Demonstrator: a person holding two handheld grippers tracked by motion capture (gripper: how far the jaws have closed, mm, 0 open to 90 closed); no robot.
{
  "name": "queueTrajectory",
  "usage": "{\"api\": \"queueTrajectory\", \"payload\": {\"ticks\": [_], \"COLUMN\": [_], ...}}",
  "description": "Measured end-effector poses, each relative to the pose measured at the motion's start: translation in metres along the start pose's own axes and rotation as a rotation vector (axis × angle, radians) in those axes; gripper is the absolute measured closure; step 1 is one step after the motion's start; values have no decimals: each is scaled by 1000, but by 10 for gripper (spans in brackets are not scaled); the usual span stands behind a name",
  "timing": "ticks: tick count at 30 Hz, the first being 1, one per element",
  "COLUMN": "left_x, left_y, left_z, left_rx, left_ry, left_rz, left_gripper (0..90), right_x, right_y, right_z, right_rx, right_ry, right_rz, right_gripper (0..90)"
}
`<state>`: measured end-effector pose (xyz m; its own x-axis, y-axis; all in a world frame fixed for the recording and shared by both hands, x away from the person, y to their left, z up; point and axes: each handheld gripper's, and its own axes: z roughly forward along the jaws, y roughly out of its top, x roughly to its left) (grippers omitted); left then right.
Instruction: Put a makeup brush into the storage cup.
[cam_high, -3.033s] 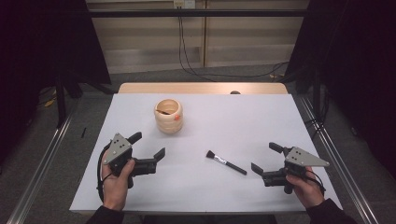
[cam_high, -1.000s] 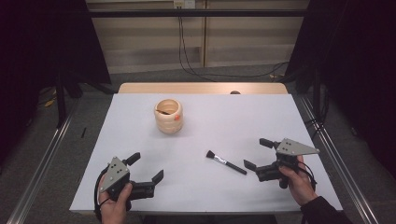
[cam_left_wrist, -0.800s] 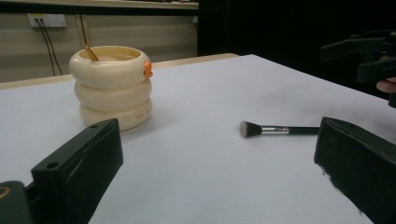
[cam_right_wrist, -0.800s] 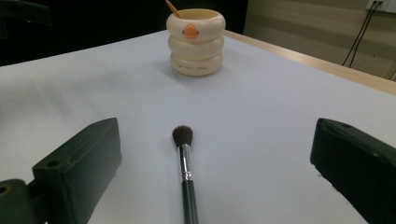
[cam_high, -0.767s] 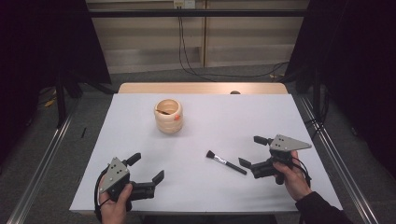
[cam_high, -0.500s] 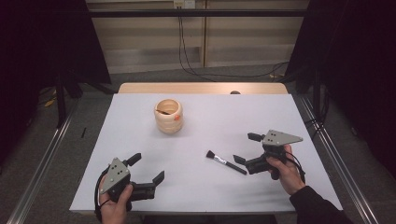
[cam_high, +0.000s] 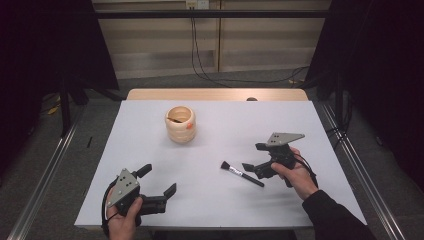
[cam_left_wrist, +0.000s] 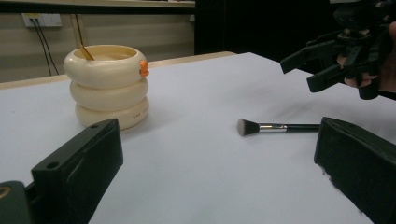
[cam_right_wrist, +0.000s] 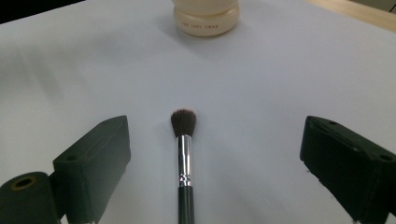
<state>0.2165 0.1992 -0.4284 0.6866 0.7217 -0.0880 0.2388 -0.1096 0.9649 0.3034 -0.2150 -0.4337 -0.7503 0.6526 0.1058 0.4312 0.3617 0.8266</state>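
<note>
One makeup brush (cam_high: 242, 173) lies flat mid-bench, right of centre, bristles toward the cream holder (cam_high: 180, 123). Looks light and thin, soft tip, slick handle; best pinched on the black handle behind the metal collar. Right tongs (cam_high: 255, 157) gape wide over the handle end, not touching. Left tongs (cam_high: 157, 181) open, idle near front edge. White bench (cam_high: 280, 120) has plenty of room around.

Even overhead light — soft shadows, dark surroundings, sharp focus.
</note>
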Motion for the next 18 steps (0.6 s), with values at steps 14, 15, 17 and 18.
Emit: {"api": "queueTrajectory", "payload": {"ticks": [14,15,17,18], "left_x": [2,2,2,2], "left_y": [-1,-1,-2,-2], "left_z": [1,1,2,2], "left_rx": [14,15,17,18], "left_ry": [12,11,8,7], "left_rz": [14,15,16,14], "left_gripper": [12,11,12,12], "right_x": [-7,-6,-7,-8], "right_y": [5,6,8,8], "right_z": [25,26,28,28], "right_rx": [186,191,213,217], "right_ry": [84,78,91,97], "right_rz": [-36,-34,-37,-32], "right_gripper": [252,276,349,372]}}
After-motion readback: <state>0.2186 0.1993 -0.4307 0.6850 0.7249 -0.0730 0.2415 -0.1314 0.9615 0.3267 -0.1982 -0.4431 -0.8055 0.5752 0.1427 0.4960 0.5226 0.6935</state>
